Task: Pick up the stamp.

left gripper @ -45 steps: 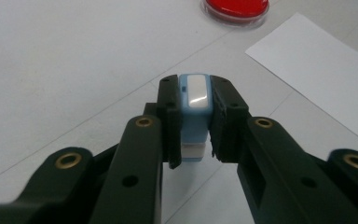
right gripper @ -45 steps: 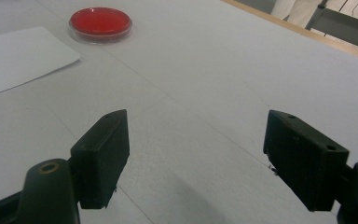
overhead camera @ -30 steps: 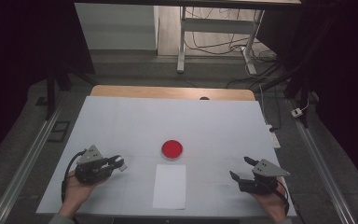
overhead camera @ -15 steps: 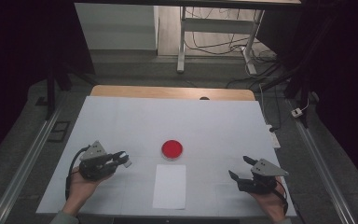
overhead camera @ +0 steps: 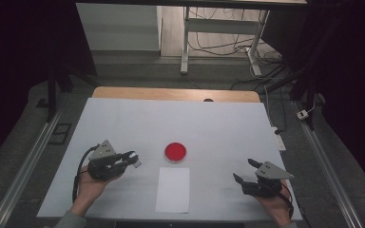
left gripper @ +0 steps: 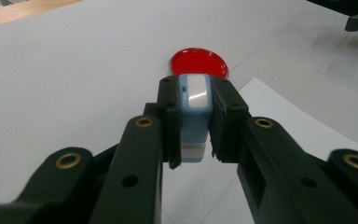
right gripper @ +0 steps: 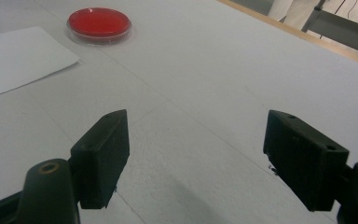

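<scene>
My left gripper [overhead camera: 132, 160] is shut on a small blue and white block [left gripper: 194, 119], held upright between the pads just above the table. It points right at a round red pad in a clear dish [overhead camera: 175, 151], which lies a short way beyond the jaws [left gripper: 198, 62]. A white sheet of paper [overhead camera: 173, 189] lies just in front of the dish. At the front right, my right gripper [overhead camera: 243, 170] is open with nothing between its jaws [right gripper: 200, 154]. From it the dish [right gripper: 99, 22] and the paper [right gripper: 14, 58] lie off to the far left.
A white cover [overhead camera: 123, 123] spreads over the table, with a wooden strip [overhead camera: 171, 94] bare along the far edge. Metal rails [overhead camera: 24, 166] run down both sides. Desk legs and cables [overhead camera: 218, 42] stand on the floor behind the table.
My left gripper has moved a little to the right towards the red dish and slightly up, still holding the block. The right gripper has stayed where it was.
</scene>
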A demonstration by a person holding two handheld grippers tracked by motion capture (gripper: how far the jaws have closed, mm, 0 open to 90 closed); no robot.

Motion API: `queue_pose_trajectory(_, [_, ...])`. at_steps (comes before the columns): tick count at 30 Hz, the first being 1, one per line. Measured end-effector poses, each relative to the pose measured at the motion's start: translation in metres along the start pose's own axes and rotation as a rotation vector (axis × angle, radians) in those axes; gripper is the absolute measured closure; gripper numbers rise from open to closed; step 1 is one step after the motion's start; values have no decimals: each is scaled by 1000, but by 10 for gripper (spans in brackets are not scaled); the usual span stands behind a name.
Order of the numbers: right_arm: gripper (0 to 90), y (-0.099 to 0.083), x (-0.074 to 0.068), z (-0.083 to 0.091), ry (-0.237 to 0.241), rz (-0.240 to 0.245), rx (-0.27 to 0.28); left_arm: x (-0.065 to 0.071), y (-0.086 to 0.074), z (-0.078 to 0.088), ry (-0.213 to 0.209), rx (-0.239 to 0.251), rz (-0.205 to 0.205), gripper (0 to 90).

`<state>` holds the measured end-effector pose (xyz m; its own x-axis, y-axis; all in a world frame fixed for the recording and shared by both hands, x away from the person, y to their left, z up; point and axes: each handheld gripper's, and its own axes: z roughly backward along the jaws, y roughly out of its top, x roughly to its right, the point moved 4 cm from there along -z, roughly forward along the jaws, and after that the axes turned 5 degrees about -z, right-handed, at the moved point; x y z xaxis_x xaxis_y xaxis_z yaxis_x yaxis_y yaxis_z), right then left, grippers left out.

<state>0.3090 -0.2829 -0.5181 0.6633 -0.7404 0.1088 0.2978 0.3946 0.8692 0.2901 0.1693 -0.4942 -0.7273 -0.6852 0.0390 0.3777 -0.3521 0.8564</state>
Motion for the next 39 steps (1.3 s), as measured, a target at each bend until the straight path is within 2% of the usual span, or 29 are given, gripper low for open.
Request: queue_pose_trajectory(39, [229,1,-3,-2,-3,3,2,18,29,-21,-53,31,-38,757])
